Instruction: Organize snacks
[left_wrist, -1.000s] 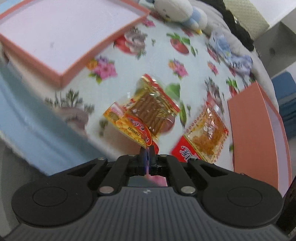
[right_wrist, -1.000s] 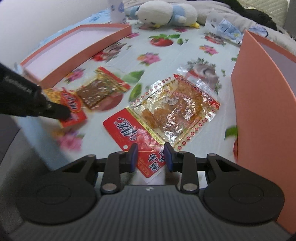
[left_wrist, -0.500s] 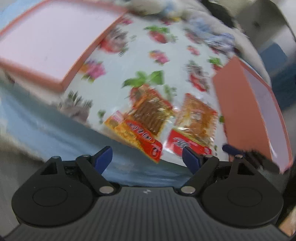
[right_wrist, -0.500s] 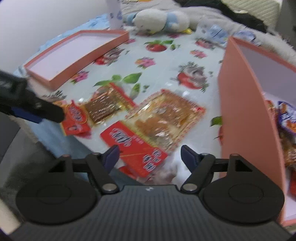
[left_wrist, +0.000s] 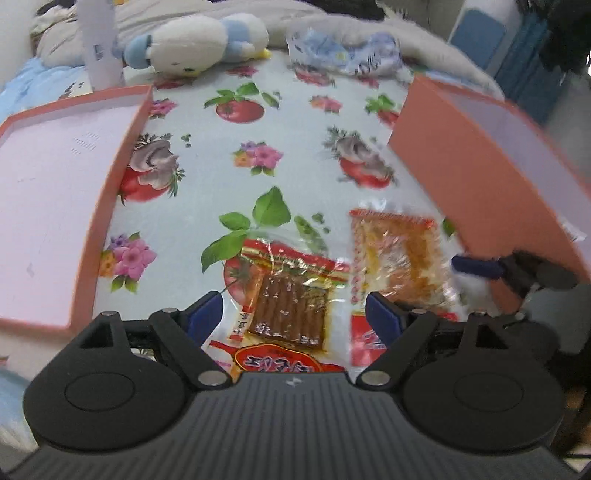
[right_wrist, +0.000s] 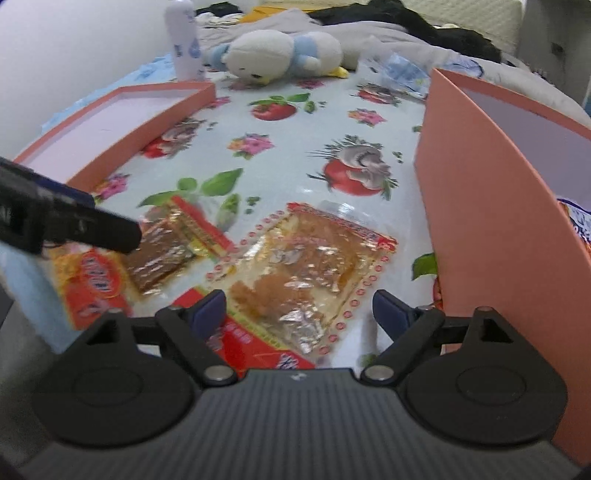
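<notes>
Left gripper (left_wrist: 293, 308) hung with jaws wide, nothing pinched, just above the brown-stick snack packet (left_wrist: 291, 314) lying flat on the flowered tablecloth (left_wrist: 258, 122). Right gripper (right_wrist: 299, 308) likewise spread wide after just opening further, poised over the larger clear packet of orange snacks (right_wrist: 306, 266), pads not pressing on it. Both packets lay side by side near the table's front edge, touching or barely overlapping. Stood just right of the orange packet: a tall pink box (right_wrist: 491, 221), with at least one wrapper (right_wrist: 580, 229) visible inside. Lay well apart at the left: a shallow pink lid (left_wrist: 55, 192), bare inside. Rested at the far end: a white and blue plush toy (left_wrist: 199, 40) beside a white bottle (right_wrist: 183, 40).
</notes>
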